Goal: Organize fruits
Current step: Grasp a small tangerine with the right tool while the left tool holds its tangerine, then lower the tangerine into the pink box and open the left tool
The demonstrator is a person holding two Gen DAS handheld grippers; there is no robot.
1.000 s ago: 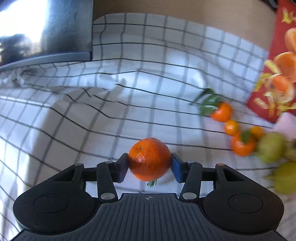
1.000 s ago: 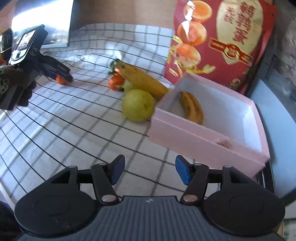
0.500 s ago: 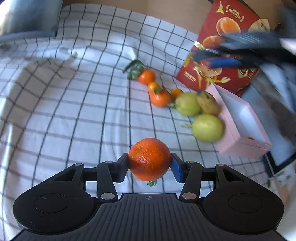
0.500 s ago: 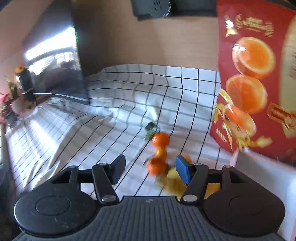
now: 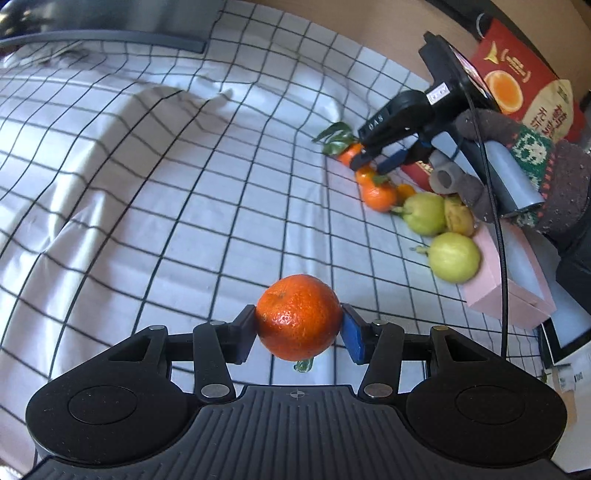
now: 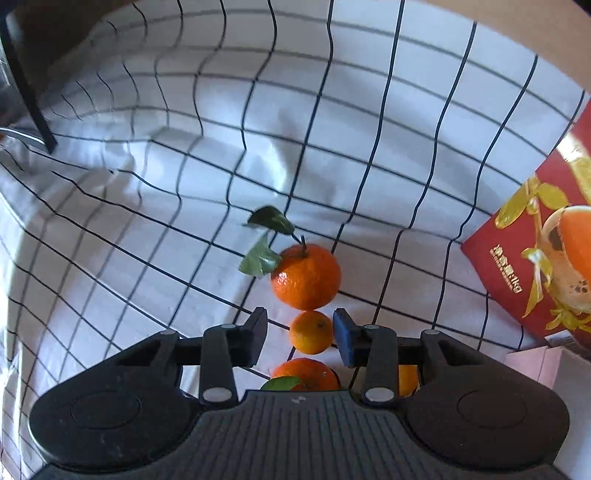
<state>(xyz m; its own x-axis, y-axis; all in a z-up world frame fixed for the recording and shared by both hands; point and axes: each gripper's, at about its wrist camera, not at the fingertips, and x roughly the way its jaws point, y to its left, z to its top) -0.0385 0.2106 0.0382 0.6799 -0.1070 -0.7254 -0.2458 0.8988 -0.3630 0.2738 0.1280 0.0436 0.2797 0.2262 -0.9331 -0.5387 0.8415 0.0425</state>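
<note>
The left tongs point(image 5: 298, 328) grip a large orange point(image 5: 298, 316). The right tongs point(image 6: 300, 334) are closing around a small orange point(image 6: 311, 331), pads not yet touching; a leafy orange point(image 6: 306, 276) lies at twelve o'clock.

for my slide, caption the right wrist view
Right hand-held gripper closing around a small orange on the checked cloth.

A white cloth with a black grid point(image 5: 155, 192) is spread, rumpled, under and ahead of the claw. A red printed carton point(image 6: 546, 243) is stood ahead and to its right. A dark-framed screen point(image 5: 110, 26) is seen far ahead, leftward.
</note>
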